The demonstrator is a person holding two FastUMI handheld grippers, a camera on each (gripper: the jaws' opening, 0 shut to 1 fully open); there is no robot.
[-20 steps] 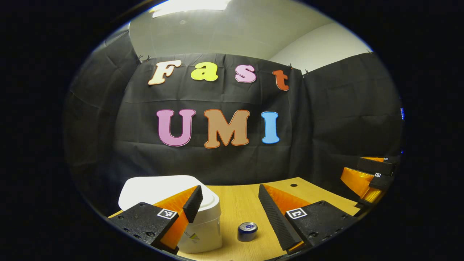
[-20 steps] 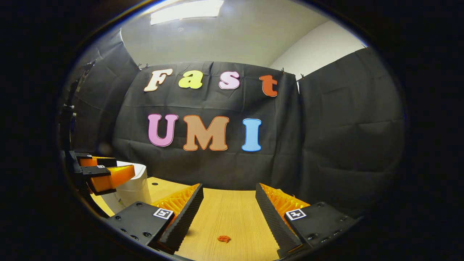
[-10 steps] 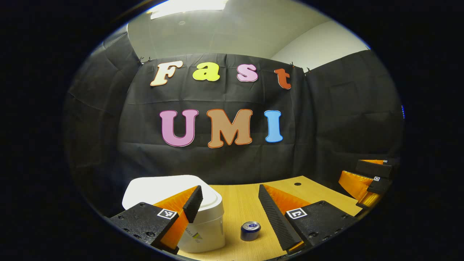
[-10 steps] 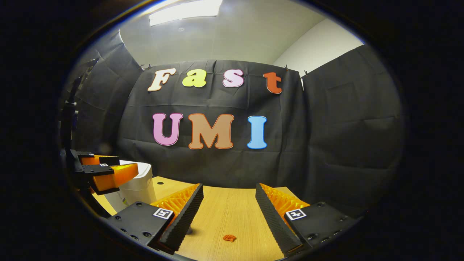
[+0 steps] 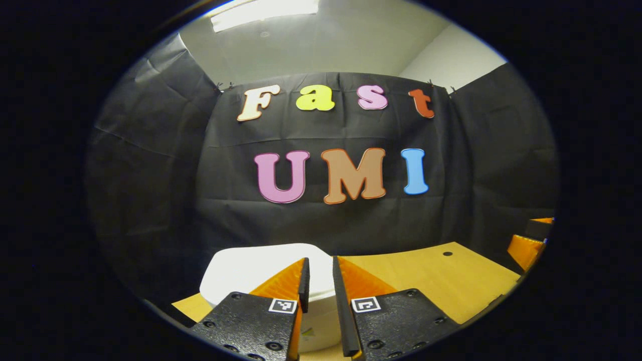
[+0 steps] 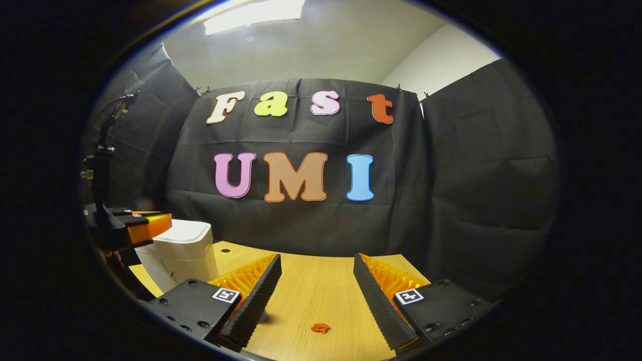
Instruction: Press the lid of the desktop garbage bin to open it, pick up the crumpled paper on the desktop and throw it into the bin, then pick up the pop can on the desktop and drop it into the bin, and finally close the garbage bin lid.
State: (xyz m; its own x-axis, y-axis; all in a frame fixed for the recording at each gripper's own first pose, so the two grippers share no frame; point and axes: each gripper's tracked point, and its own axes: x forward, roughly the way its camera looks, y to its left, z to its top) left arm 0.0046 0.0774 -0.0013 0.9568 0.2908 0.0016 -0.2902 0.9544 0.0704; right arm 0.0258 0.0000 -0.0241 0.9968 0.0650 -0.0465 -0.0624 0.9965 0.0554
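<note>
Left gripper view: my left gripper point(image 5: 319, 268) has its jaws nearly closed, a thin gap between them, nothing held, both tips over the closed lid of the one white bin point(image 5: 251, 268). The bin sits at the near left of the wooden desktop point(image 5: 426, 281). One dark round hole point(image 5: 448, 253) shows near the desktop's far right edge, and a piece of my right gripper point(image 5: 526, 248) at the far right. Right gripper view: left gripper point(image 6: 150, 225) sits at the far left, just above the bin's point(image 6: 178, 253) lid; I can't tell if it touches. My right gripper point(image 6: 317, 268) is spread wide, empty, above the desktop. One small orange crumpled paper point(image 6: 320, 328) lies on the near part of the desktop between its two fingers, apart from both.
</note>
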